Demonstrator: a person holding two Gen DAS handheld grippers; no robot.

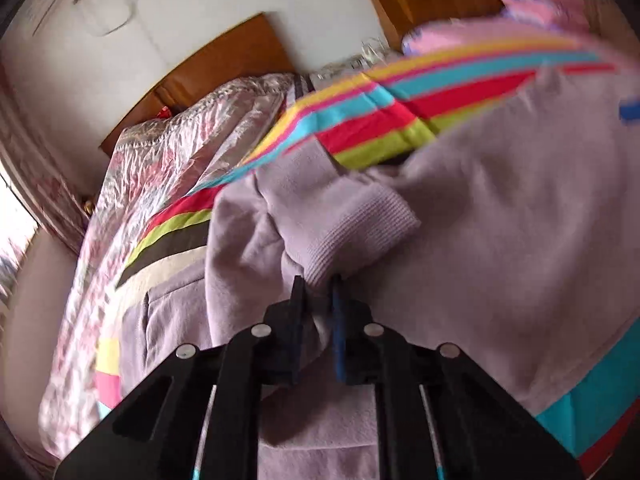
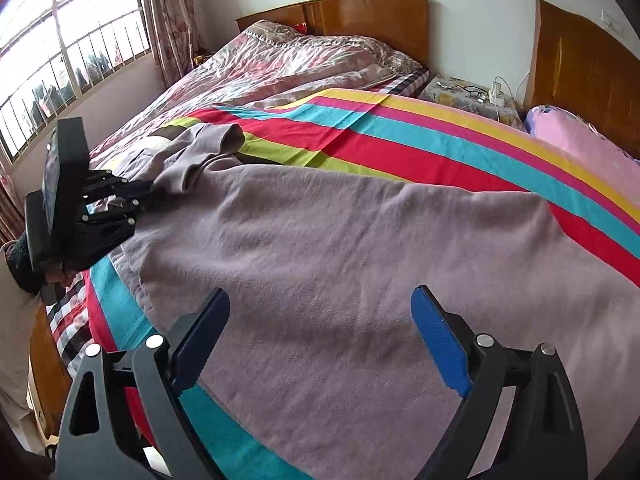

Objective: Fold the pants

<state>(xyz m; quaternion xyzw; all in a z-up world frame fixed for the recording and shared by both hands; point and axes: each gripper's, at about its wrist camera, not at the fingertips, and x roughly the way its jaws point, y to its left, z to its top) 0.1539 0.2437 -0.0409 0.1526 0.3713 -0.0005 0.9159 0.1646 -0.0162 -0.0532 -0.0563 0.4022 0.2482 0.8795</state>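
My left gripper [image 1: 318, 282] clamped on ribbed cuff [image 1: 360, 232] of pants [image 2: 340, 248], ready to carry leg over. Pants lie spread across striped sheet [image 2: 400, 136], cuff at far left. My right gripper [image 2: 320, 312] gapes wide, empty, poised above near fabric, likely to pin or pinch.

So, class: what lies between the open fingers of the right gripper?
In the right wrist view, only the flat lilac pants lie between the right gripper fingers, spread on the striped sheet; the pads are not touching the fabric.
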